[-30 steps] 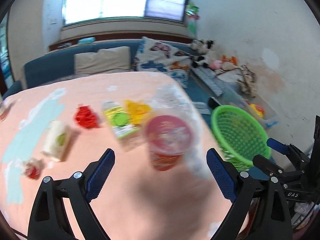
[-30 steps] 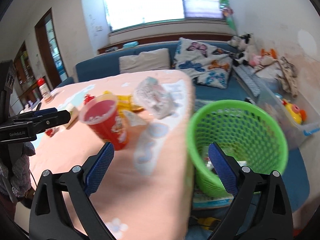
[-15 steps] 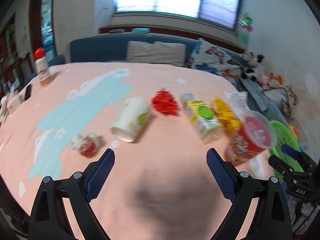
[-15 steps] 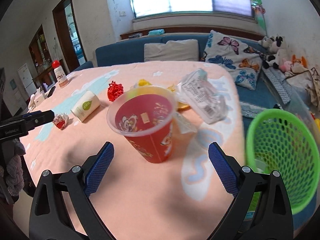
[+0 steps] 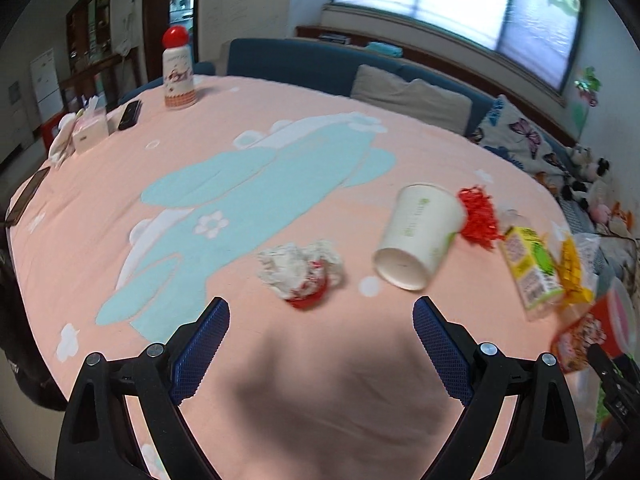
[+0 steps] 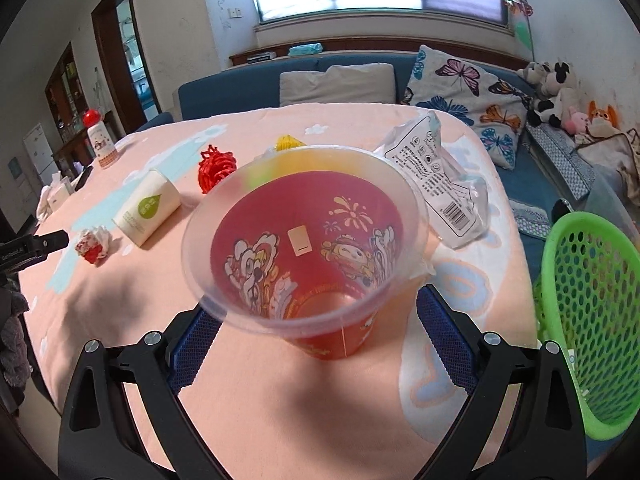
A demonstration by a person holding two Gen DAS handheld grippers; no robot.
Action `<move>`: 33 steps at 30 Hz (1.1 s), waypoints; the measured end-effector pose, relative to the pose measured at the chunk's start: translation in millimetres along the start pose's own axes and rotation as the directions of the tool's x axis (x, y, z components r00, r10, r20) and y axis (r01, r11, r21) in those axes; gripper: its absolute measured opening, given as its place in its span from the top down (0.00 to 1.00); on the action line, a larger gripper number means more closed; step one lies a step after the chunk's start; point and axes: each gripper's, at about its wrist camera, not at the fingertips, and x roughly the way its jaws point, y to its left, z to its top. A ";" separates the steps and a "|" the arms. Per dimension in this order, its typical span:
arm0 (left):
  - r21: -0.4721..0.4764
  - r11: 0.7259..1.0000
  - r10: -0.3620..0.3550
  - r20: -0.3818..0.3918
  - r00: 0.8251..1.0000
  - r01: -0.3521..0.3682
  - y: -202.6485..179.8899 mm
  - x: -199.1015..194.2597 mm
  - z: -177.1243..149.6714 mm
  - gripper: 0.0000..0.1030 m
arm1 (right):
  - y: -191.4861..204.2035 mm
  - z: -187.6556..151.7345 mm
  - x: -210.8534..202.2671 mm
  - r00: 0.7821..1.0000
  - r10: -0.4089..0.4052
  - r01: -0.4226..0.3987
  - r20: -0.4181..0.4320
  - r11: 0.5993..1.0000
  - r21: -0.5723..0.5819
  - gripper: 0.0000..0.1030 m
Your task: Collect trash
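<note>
While most of the trash lay scattered on the pink tablecloth (image 5: pixel 320 120), the right gripper (image 6: pixel 316 320) straddled an upright red noodle cup (image 6: pixel 304 248), jaws apart and not yet closed on it. The green basket (image 6: pixel 592 320) stood just off the table's edge, apparently holding a few scraps. The left gripper (image 5: pixel 320 340), jaws apart and empty, faced a crumpled wrapper (image 5: pixel 300 272) and a white paper cup (image 5: pixel 420 232) lying on its side. No label text was readable.

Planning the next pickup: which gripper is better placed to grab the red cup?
Right. The red cup stands upright between the open right gripper fingers, green basket beside it. The left gripper faces the crumpled wrapper instead.
</note>
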 end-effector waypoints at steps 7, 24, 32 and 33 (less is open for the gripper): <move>-0.005 1.000 0.015 -0.019 1.000 -0.015 5.5 23.0 5.4 0.13 | -1.3 2.0 12.0 1.000 -0.010 0.010 -0.008 1.000 0.003 0.17; 0.023 0.999 0.030 -0.056 0.998 -0.029 9.4 63.2 16.8 0.24 | 2.3 3.3 23.0 1.000 -0.001 0.001 -0.014 1.000 -0.006 0.20; 0.010 1.000 0.021 -0.096 0.995 -0.020 12.0 79.7 18.3 0.37 | 2.4 3.5 23.8 1.000 -0.005 0.005 -0.019 1.000 -0.011 0.30; 0.012 1.000 0.019 -0.098 0.995 -0.017 11.4 80.9 17.9 0.40 | 3.8 3.7 23.6 1.000 -0.007 0.007 -0.019 1.000 -0.012 0.31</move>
